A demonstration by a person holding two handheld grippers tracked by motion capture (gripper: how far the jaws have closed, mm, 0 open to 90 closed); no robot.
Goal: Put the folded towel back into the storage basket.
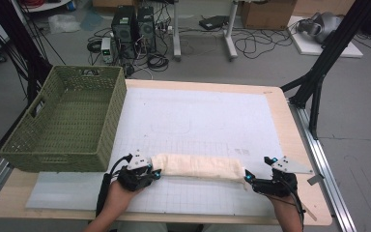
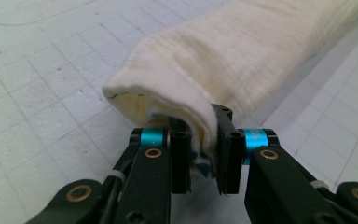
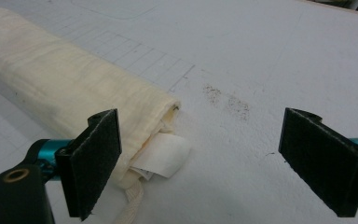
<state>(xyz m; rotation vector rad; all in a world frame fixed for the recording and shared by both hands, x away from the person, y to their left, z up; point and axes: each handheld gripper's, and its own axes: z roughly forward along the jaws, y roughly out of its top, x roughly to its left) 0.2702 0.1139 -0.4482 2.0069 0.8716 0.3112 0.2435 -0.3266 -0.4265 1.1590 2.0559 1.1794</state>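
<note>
1. Jaws on my left gripper (image 2: 204, 154) are pinching the near end of the rolled cream cloth (image 2: 242, 60); I am seeing a fold of fabric squeezed between the two pads.
2. Ahead of those jaws, the roll is stretching away across the white gridded mat (image 2: 37, 93), lying flat on it.
3. Jaws on my right gripper (image 3: 228, 161) are standing spread wide, gripping nothing.
4. I am seeing the other end of the cloth (image 3: 74, 93) lying just beside the left-hand pad, partly ahead of it, with a white label (image 3: 161, 156) and a cord end poking out into the gap.
5. From the high view, I am watching the cloth (image 1: 200, 167) spanning the space between my left gripper (image 1: 155, 172) and right gripper (image 1: 249, 179), near the front of the surface (image 1: 290, 125).
6. Beyond my left gripper, a green woven basket (image 1: 43, 145) is sitting at the edge of the surface.
</note>
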